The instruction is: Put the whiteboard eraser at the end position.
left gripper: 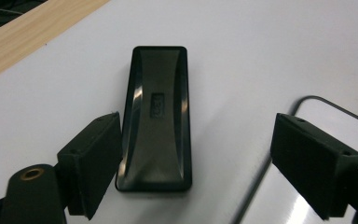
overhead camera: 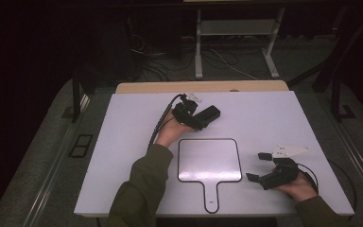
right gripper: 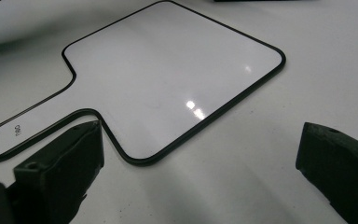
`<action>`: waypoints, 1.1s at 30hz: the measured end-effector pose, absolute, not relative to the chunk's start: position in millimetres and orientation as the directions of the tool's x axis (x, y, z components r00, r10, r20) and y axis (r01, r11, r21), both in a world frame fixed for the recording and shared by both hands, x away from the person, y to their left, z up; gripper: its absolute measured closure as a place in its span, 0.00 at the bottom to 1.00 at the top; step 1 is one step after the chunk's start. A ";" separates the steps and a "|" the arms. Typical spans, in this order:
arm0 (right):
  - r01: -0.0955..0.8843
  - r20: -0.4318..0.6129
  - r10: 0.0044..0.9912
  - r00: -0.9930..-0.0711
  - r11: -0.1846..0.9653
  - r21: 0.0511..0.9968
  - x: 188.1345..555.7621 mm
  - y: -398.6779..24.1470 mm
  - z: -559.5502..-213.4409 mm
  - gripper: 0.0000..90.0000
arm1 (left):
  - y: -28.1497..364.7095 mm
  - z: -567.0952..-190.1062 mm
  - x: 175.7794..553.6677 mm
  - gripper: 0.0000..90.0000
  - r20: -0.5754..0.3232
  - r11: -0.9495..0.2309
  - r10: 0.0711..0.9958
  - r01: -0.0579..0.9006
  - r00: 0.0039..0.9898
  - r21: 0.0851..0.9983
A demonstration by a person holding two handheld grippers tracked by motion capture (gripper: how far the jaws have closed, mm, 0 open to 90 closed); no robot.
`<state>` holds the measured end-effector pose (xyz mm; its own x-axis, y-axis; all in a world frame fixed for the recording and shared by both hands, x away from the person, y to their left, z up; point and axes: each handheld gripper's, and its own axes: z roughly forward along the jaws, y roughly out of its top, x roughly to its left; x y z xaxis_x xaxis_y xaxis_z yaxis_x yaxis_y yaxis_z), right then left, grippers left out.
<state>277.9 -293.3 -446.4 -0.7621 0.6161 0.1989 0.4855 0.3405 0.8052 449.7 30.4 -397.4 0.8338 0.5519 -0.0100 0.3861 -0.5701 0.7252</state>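
In the high view, a white table [overhead camera: 274, 118] carries a small handled whiteboard [overhead camera: 209, 161] with a thin black rim, its handle pointing toward the person. The left gripper [overhead camera: 203, 118] sits beyond the board's far left corner, over a black eraser [overhead camera: 211, 113] that lies flat on the table just beside the board. The right gripper [overhead camera: 260, 166] hovers near the board's right edge, held by a hand [overhead camera: 298, 185] in an olive sleeve, its fingers spread wide with nothing between them.

In the left gripper view, the eraser [left gripper: 156, 119] lies lengthwise between the two black fingers [left gripper: 93, 163]. The left-hand finger stands right against the eraser's side, while the other one is clear of it, so the eraser is not clamped; the fingers are apart. A small embossed label sits in the middle of the eraser's top, too small and dark to read. The whiteboard's rim [left gripper: 307, 100] curves in at the right.

In the right gripper view, the whiteboard [right gripper: 168, 79] lies flat ahead of the widely parted fingers [right gripper: 60, 163]. Small black print stands on its handle near the end, too small to read surely.
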 end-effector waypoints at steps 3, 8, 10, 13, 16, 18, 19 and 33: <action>0.482 0.200 0.612 -0.765 0.338 0.808 277.5 -293.4 -446.2 0.00 | 36.5 -395.3 439.3 0.16 -0.019 -0.556 0.555 0.388 0.831 0.736; 0.486 0.201 0.612 -0.765 0.343 0.804 276.2 -291.6 -446.5 0.00 | 45.6 -392.9 420.7 0.15 -0.016 -0.538 0.553 0.372 0.833 0.756; 0.486 0.201 0.613 -0.764 0.343 0.804 276.3 -291.8 -446.5 0.00 | 48.6 -394.1 414.5 0.14 -0.018 -0.523 0.557 0.368 0.830 0.769; 0.489 0.203 0.614 -0.763 0.343 0.802 276.1 -291.5 -446.8 0.00 | 53.2 -395.0 406.0 0.13 -0.027 -0.519 0.557 0.374 0.830 0.768; 0.486 0.198 0.615 -0.763 0.343 0.804 275.4 -291.6 -446.3 0.00 | 58.1 -398.1 396.7 0.11 -0.030 -0.520 0.565 0.383 0.825 0.764; 0.487 0.197 0.618 -0.761 0.343 0.803 275.1 -292.1 -445.9 0.00 | 62.8 -401.5 390.6 0.09 -0.031 -0.514 0.568 0.385 0.822 0.766; 0.489 0.200 0.618 -0.760 0.341 0.803 275.2 -292.3 -445.9 0.00 | 65.2 -403.4 388.0 0.08 -0.030 -0.515 0.572 0.386 0.820 0.766; 0.489 0.202 0.619 -0.759 0.337 0.804 275.5 -293.4 -446.1 0.00 | 92.9 -409.5 349.4 0.00 -0.027 -0.488 0.584 0.378 0.811 0.787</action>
